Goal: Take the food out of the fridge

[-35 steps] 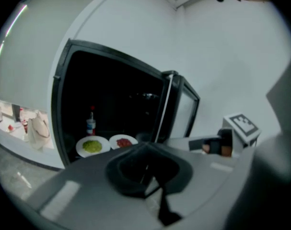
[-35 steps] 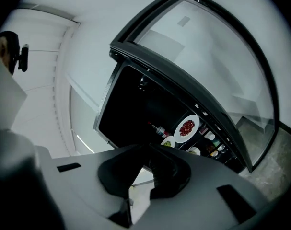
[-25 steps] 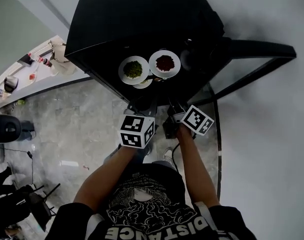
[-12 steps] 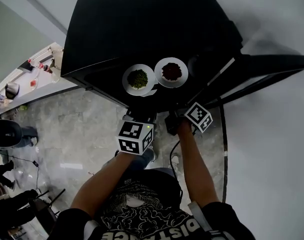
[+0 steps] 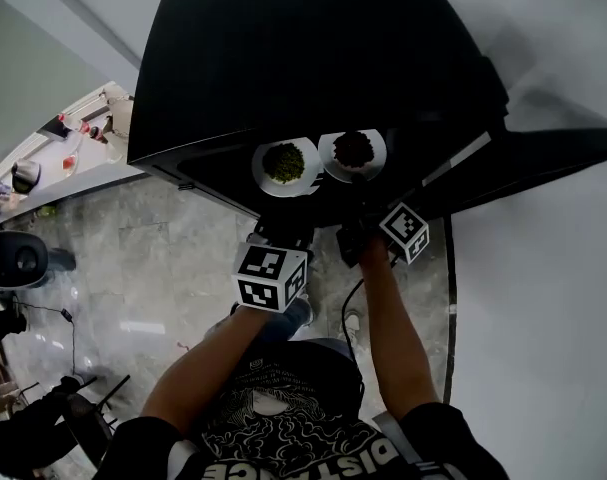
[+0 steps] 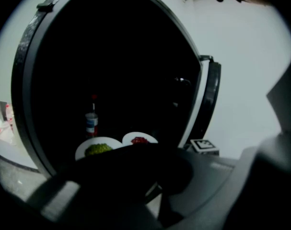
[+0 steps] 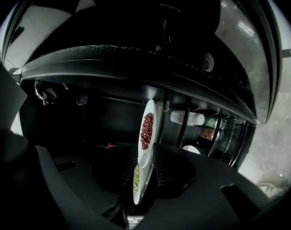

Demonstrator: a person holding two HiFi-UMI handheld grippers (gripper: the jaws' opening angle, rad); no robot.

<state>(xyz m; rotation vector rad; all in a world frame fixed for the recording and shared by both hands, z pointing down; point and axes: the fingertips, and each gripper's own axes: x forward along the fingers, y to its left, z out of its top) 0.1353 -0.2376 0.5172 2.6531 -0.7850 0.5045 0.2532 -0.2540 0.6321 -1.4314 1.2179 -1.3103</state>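
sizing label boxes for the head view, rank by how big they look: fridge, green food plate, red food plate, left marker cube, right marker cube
1. fridge
2. left marker cube, green food plate, red food plate: look alike, unranked; the cube is nearer the camera
3. right marker cube

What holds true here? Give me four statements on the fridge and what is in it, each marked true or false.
1. Two white plates sit in the open fridge. True.
2. In the head view, the plate of green food lies right of the plate of red food. False: it lies left of it.
3. A bottle stands behind the plates. True.
4. The fridge is white. False: it is black.
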